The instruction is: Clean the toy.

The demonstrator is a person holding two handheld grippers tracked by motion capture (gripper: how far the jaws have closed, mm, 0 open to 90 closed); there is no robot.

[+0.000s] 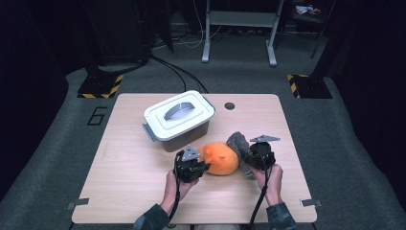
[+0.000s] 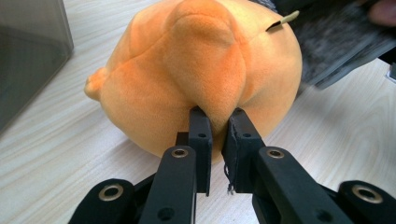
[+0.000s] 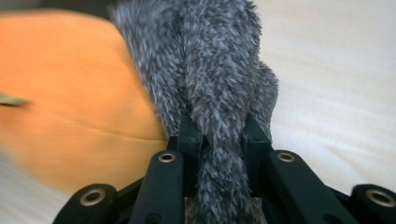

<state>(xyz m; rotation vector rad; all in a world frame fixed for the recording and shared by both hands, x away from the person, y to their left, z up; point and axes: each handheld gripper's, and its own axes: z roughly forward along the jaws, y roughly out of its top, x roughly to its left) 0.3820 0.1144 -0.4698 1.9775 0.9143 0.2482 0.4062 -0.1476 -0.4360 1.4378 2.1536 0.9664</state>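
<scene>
An orange plush toy (image 1: 220,158) lies on the wooden table (image 1: 124,182) between my two grippers. My left gripper (image 1: 201,166) is at the toy's left side, and in the left gripper view the left gripper (image 2: 218,122) is shut on a fold of the orange plush toy (image 2: 196,70). A grey furry cloth (image 1: 238,143) lies against the toy's right side. My right gripper (image 1: 253,158) holds it. In the right gripper view the right gripper (image 3: 219,128) is shut on a bunched strand of the grey furry cloth (image 3: 210,60), with the orange toy (image 3: 70,107) just behind at left.
A grey storage box with a white lid (image 1: 179,119) stands behind and left of the toy, close to my left gripper. A small dark round hole (image 1: 230,105) sits near the table's far edge. Bare tabletop lies to the left and right.
</scene>
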